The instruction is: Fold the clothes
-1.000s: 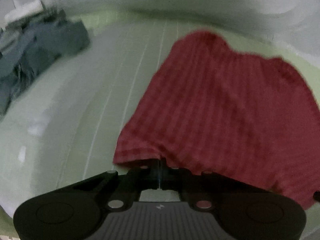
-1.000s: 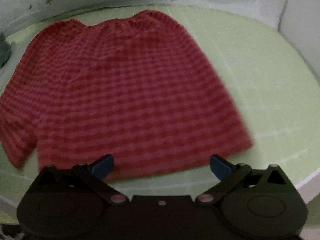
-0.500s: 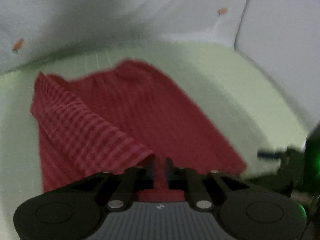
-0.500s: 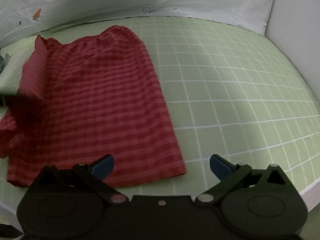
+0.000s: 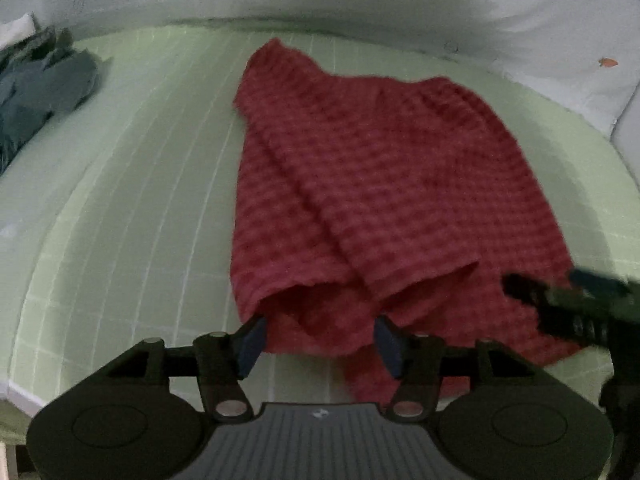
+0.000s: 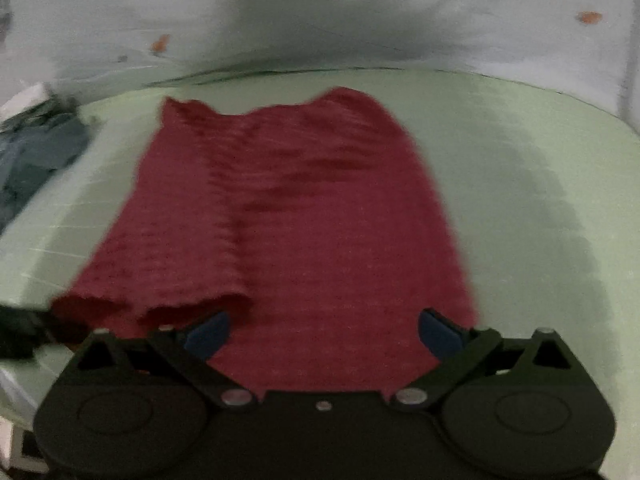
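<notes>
In the left wrist view, the left gripper [image 5: 320, 340] has just been opening and now stands apart, its pads clear of the red checked garment [image 5: 380, 200]; the flap it gripped a second ago now lies folded over the garment's middle on the green checked sheet [image 5: 140, 200]. In the right wrist view, the right gripper [image 6: 324, 332] hovers wide apart above the near hem, holding nothing. One lengthwise fold looks done; the dark clothes [image 5: 36, 92] wait aside.

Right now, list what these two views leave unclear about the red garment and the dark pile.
- Red garment: near hem hidden in both wrist views, behind left gripper and right gripper. Garment type unclear.
- Weave pattern: smeared by blur, right wrist view.
- Dark pile: cut off by the left edge and blurred; piece count unknown.
</notes>
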Available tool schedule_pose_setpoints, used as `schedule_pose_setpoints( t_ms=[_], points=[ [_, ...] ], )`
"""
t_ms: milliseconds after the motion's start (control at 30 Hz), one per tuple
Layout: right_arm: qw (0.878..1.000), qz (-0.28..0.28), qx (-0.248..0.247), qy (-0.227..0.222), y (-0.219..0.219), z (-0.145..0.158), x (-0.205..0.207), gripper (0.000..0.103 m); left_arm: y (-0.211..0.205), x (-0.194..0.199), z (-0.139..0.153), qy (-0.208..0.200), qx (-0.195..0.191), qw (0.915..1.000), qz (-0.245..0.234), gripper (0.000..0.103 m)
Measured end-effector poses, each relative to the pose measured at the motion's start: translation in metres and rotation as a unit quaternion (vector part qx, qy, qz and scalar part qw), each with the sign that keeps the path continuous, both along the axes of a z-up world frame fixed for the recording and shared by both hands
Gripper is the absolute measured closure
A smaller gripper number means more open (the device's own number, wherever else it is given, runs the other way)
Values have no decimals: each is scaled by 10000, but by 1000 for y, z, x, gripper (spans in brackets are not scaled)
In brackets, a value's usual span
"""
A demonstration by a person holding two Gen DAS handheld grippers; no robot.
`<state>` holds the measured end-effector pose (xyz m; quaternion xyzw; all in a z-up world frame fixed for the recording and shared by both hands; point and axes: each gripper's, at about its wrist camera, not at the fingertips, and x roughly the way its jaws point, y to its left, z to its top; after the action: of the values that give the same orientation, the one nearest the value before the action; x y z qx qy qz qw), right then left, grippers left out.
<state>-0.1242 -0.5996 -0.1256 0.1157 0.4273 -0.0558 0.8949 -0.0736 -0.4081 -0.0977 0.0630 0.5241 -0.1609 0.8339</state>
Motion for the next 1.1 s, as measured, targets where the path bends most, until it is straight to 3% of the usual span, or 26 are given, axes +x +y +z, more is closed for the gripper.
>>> schedule_pose_setpoints(
  t_ms=[67,267,367,433,500,767,867,1100],
  points=[
    [9998,210,61,-17,7,-1,13,12,1,0,-9,108,61,9999,36,39],
    [9977,634,196,153,21,-12,33,41,-12,7,-39,328,338,9988,166,39],
    [9958,864,204,222,27,-17,36,60,-15,9,-44,258,495,9982,206,34],
    [9941,1038,181,249,32,-20,36,85,-15,12,-45,258,503,9981,262,33],
    [9930,1141,228,227,32,-20,36,100,-14,15,-47,275,512,9978,317,32],
    [9975,582,225,-343,-4,14,4,103,-6,15,-44,295,590,9975,260,30],
    [9992,120,-36,-390,-19,26,-19,103,-1,16,-45,273,681,9969,293,25],
    [9979,-537,117,-332,-35,35,-59,103,6,18,-47,282,674,9968,313,21]
  ],
)
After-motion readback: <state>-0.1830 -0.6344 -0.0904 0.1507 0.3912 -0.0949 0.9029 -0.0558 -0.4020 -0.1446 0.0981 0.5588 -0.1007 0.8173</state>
